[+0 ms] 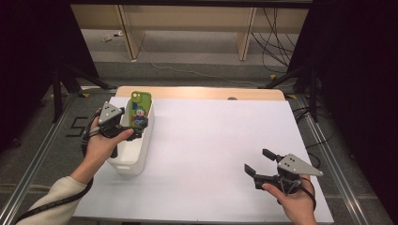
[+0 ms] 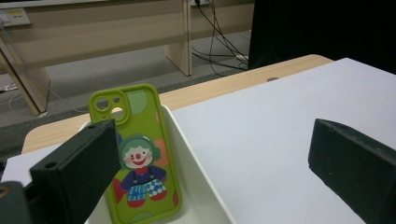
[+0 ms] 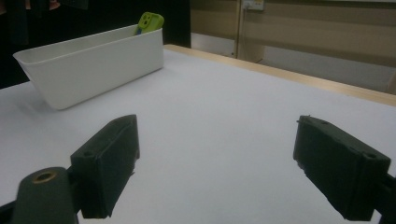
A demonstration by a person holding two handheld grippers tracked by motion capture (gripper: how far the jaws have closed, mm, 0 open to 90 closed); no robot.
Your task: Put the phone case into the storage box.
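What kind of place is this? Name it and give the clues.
Probably a lab or recording workspace, not a home: a table under a plain white sheet, black tripod legs beside it, loose cables on the floor, and hand-held tongs in both hands.

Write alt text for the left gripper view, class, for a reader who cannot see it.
A green phone case printed with a cartoon clown stands leaning inside a white bin, between the open jaws of the left gripper. The white table stretches to the right.

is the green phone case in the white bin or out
In. The green phone case stands on end inside the white bin, leaning at its far end, its top above the rim.
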